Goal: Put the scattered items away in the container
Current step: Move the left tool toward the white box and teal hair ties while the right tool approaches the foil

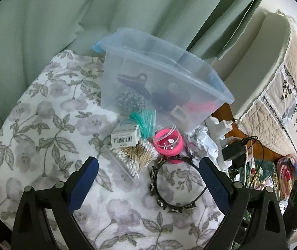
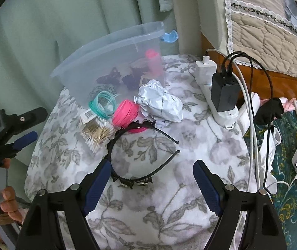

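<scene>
Both grippers, left gripper [image 1: 148, 177] and right gripper [image 2: 150, 177], stand apart and empty; recommend clamping the black headband [image 2: 140, 156] across its band before lifting toward the clear container [image 2: 111, 62].

Through the frosted wall of the container [image 1: 140, 73], the hair clips and scrunchies inside are showing only as blurred dark shapes. The small box [image 1: 124, 135] in front of the container is covering part of the cotton swab bag [image 1: 131, 156]. Its barcode print is reading too small. The pink bangles [image 2: 125, 110] are hiding part of the headband [image 2: 127, 145].
</scene>
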{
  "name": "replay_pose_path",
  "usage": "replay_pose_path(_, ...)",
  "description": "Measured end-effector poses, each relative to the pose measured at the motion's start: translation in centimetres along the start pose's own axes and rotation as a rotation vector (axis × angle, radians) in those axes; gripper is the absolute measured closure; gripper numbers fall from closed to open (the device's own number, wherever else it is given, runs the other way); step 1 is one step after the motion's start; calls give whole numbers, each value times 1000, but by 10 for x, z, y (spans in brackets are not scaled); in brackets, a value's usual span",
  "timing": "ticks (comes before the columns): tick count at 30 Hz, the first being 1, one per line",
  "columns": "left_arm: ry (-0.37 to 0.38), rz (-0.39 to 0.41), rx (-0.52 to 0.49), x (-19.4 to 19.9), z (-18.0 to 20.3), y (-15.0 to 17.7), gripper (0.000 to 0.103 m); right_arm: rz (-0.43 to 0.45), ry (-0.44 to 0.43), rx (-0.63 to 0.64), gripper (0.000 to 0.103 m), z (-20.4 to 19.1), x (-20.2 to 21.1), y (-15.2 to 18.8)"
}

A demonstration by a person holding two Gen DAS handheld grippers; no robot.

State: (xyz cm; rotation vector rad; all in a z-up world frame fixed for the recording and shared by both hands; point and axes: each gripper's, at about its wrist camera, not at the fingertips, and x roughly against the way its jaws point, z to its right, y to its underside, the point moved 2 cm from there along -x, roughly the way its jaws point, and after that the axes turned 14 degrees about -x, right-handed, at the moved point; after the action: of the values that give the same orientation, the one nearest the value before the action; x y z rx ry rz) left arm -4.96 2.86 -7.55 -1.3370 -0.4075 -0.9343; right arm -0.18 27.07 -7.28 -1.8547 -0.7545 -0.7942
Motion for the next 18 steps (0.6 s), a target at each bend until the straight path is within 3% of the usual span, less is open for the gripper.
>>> replay_pose_path(9,3,-26,5,-25,-4,2,0,4,14,-17,19,6,-4,-7)
replay_pose_path(18,-15,-121,43,-57,-19,7,0,-1,27,41,19,-3,-19,-13)
